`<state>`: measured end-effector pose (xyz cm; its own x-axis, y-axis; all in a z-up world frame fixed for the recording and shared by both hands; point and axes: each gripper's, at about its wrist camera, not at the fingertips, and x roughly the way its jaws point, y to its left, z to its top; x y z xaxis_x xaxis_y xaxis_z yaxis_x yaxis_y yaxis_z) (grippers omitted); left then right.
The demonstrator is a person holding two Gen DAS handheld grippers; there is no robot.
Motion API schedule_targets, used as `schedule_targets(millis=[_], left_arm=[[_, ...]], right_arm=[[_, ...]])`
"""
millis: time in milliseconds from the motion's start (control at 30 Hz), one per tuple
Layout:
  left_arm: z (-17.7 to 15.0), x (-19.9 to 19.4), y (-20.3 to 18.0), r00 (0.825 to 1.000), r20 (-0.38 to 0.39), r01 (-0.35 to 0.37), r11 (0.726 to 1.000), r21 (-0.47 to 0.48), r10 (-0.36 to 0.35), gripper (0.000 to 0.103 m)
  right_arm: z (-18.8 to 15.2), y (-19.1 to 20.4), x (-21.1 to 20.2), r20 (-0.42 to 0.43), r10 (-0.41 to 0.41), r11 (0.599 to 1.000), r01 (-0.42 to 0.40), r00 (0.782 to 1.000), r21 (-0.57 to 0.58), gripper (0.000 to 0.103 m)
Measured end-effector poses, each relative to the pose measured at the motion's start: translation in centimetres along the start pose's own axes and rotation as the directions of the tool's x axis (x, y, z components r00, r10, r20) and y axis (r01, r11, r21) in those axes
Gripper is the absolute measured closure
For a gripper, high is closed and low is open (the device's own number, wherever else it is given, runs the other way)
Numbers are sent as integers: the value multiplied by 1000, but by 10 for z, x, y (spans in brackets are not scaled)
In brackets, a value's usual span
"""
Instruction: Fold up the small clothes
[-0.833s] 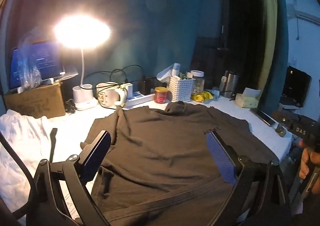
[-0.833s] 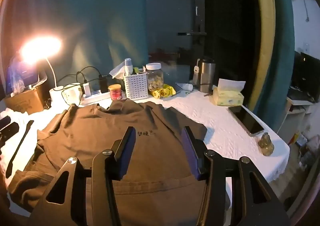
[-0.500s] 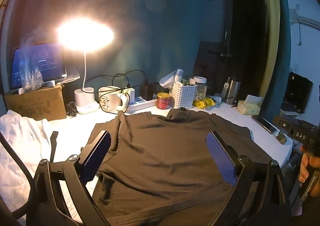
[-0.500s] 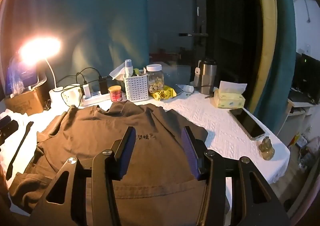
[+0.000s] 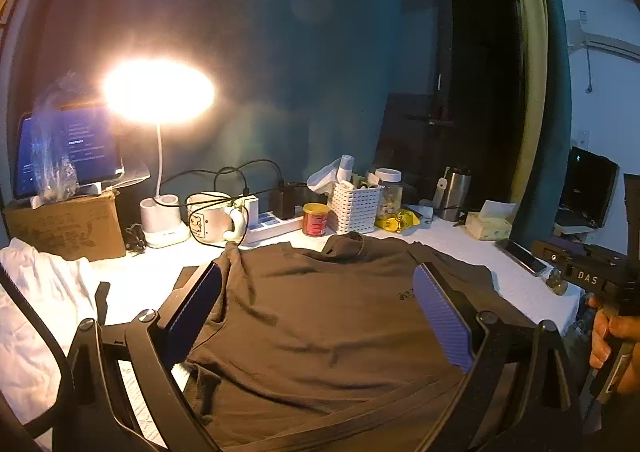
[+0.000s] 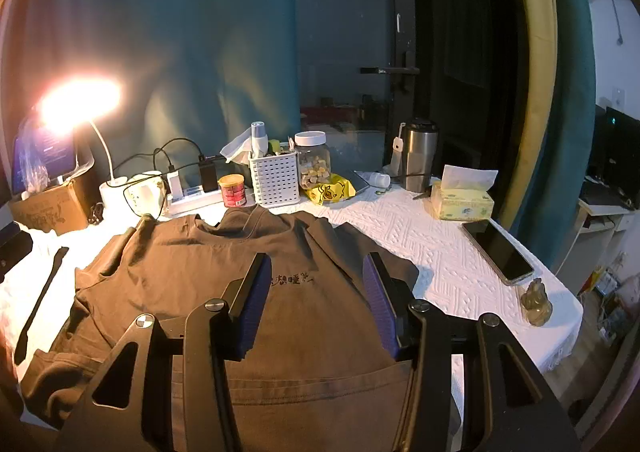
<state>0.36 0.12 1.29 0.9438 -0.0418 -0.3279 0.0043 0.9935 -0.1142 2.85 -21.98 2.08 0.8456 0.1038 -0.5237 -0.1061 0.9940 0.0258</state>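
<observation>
On the far left of the table lies a white cloth (image 5: 38,292), crumpled, and behind it a cardboard box (image 5: 66,226) with a lit tablet (image 5: 68,150) standing on top. Next to the box is a desk lamp (image 5: 160,92), switched on and very bright, then a white mug (image 5: 208,218) and a power strip (image 5: 272,222) with black cables.

The brown T-shirt (image 5: 320,316) lies spread out, front side up, in the middle of the white tablecloth (image 6: 420,240). Its collar points to the back of the table, near a red can (image 6: 232,191) and a white basket (image 6: 275,179). The near hem shows a folded band, and the left sleeve is bunched up.

The left gripper (image 5: 318,316) is above the near part of the shirt. Its jaws are wide apart and hold nothing; the chest of the shirt is seen between them, lower down, and the pads do not touch it.

The right gripper (image 6: 316,308) is over the shirt's right half, with the small black print on the chest just ahead, between its fingers. Its jaws are about half open and nothing is in them. In the left wrist view a hand (image 5: 612,344) grips its handle at the right edge.

Further right on the cloth are a glass jar (image 6: 314,160), a steel tumbler (image 6: 418,156), a tissue box (image 6: 464,200), a phone (image 6: 498,250) lying flat, and a small figurine (image 6: 536,298) near the table's corner.
</observation>
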Motion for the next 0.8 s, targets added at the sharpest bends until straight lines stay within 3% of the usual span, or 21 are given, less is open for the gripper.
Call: schedule_targets(millis=[800], left_arm=[[-1, 0, -2, 1000, -5, -2, 1000, 0, 2, 7]], right_arm=[[0, -1, 3, -3, 1, 1000, -1, 1000, 5, 52]])
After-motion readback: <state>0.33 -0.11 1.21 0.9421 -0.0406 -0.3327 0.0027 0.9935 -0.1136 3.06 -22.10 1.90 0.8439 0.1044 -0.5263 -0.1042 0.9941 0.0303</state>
